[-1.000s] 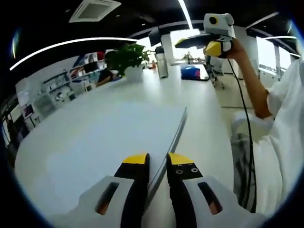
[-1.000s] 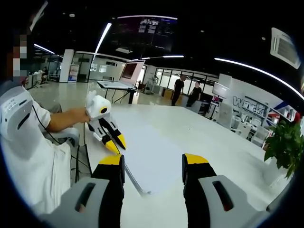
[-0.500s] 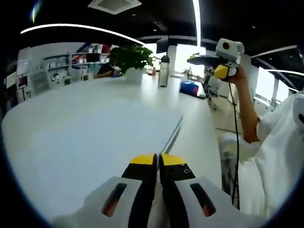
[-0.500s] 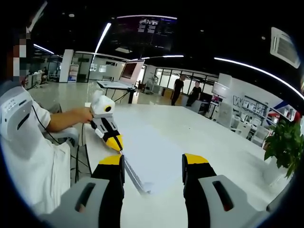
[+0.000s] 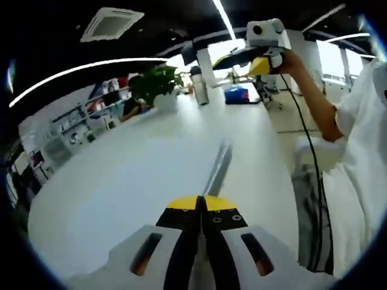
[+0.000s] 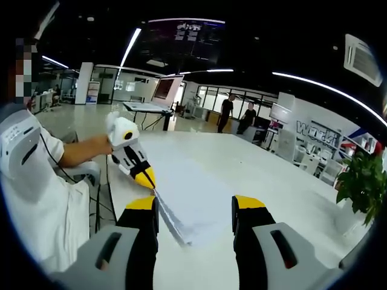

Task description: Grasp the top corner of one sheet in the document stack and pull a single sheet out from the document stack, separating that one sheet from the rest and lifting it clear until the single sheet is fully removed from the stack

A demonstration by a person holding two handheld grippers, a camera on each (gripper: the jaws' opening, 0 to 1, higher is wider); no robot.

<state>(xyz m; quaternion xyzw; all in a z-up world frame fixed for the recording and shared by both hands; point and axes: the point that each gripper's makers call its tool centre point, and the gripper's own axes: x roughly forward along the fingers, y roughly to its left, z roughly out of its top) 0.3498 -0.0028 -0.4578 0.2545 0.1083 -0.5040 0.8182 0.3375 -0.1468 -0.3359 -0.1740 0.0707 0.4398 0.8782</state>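
A big, smooth white table (image 6: 254, 166) fills the middle and bottom of the right gripper view. A flat stack of white paper sheets (image 6: 193, 208) lies on it at the lower middle. In the left gripper view, at the table's far end near the top middle, stand a leafy green plant in a white pot (image 5: 158, 84), a tall grey bottle (image 5: 198, 86) and a blue box (image 5: 237, 93).

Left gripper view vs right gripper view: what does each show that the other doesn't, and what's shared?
Left gripper view: its own claw shut on the raised sheet, a bottle, a blue box. Right gripper view: its own claw open above the paper stack, two people standing far off, the left claw lifting the sheet's corner. Shared: white table, potted plant, the person in white.
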